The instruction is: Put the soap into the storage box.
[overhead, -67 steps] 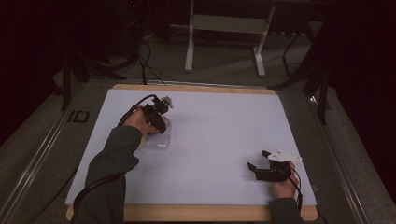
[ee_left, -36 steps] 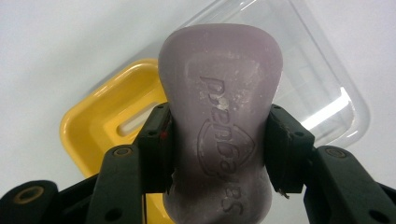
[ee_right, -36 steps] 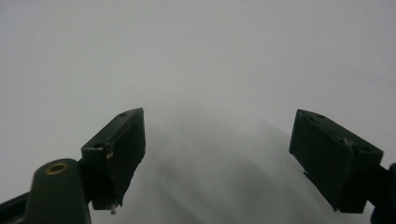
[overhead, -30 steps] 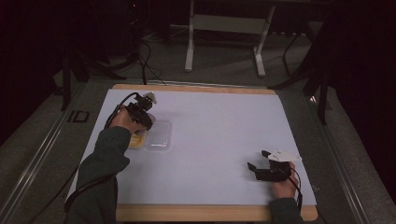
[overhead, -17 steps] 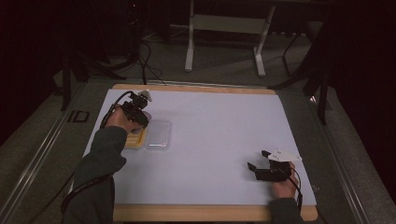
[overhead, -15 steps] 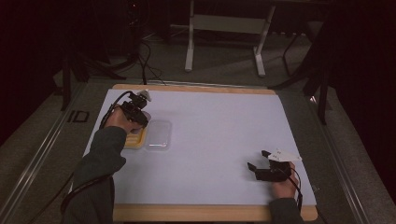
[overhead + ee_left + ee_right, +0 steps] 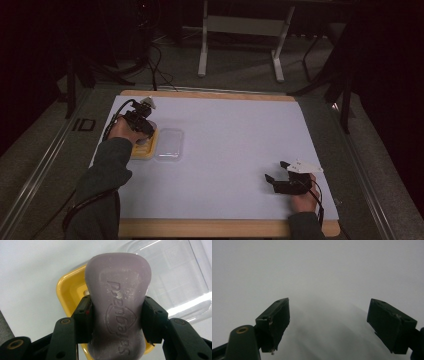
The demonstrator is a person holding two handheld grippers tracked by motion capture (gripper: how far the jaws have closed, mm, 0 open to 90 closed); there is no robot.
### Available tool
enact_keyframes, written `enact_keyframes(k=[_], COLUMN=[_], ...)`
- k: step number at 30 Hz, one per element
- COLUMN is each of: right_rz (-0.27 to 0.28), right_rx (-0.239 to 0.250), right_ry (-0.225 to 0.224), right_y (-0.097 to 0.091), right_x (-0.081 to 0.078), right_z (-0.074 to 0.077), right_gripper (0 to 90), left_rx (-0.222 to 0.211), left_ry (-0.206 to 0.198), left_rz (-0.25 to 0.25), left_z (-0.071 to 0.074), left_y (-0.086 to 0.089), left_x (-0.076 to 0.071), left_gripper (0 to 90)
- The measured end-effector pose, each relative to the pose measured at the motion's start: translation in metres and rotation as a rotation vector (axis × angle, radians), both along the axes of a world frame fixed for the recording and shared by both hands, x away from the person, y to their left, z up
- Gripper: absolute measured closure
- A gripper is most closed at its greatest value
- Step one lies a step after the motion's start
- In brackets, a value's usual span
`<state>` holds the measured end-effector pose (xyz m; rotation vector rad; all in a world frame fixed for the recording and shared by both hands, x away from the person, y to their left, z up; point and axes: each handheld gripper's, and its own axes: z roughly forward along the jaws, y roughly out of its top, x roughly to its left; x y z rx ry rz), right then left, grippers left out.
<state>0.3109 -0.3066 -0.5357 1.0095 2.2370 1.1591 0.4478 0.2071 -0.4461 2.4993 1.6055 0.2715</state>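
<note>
A pale purple bar of soap with embossed lettering sits between the jaws of my left gripper, which is shut on its sides. Just beneath it lies a yellow soap dish, and a clear plastic lid rests beside the dish. From above, the left gripper hovers over the yellow dish at the table's left, with the clear lid to its right. My right gripper rests on the white table near the front right, its jaws wide apart with nothing between them.
The white table surface has a wooden rim along the front. Cables and a metal stand lie on the dark floor beyond the far edge. A sleeve reaches in from the lower left.
My left gripper with the soap shifted left, from above the clear lid to above the yellow dish. The right gripper stayed where it was.
</note>
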Motion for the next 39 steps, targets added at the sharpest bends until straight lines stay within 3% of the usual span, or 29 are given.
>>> enact_keyframes(k=[14, 39], right_rz=[-0.001, -0.001], right_rx=[-0.004, -0.005], right_ry=[0.001, 0.001], right_y=[0.0, 0.0], right_x=[0.0, 0.0], right_z=[0.0, 0.0], right_gripper=[18.1, 18.1], left_rx=[-0.016, -0.045], left_ry=[0.033, 0.058], left_rz=[0.044, 0.141], left_z=[-0.011, -0.029], left_y=[0.006, 0.013], left_x=[0.0, 0.001], left_gripper=[50.2, 50.2])
